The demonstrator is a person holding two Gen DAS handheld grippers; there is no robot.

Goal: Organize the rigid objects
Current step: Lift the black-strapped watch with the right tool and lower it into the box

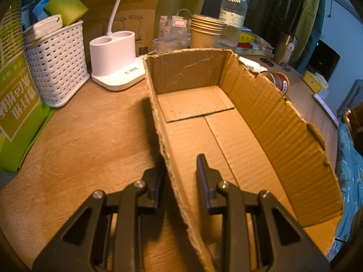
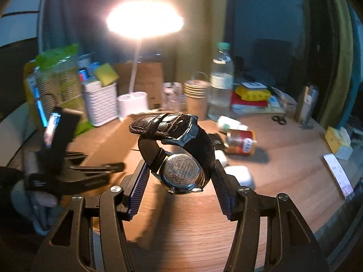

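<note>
The right gripper holds a wristwatch aloft above the wooden desk, its jaws closed on the black leather strap so the steel case back faces the camera and the buckled loop arches toward 12 o'clock. The left gripper straddles the near wall of an open cardboard box, one finger outside and one inside, the jaws narrowed around the torn edge; whether they actually pinch it cannot be told. From the right wrist view that gripper appears blurred at 9 o'clock. A red can lies on its side at 2 o'clock of the watch, near a small white bottle. The box floor is bare, suggesting the sorting has barely begun. To place the watch well, the left gripper should steady the box while the right lowers the watch inside, clear of the ragged rim, releasing only once it rests on the bottom
</note>
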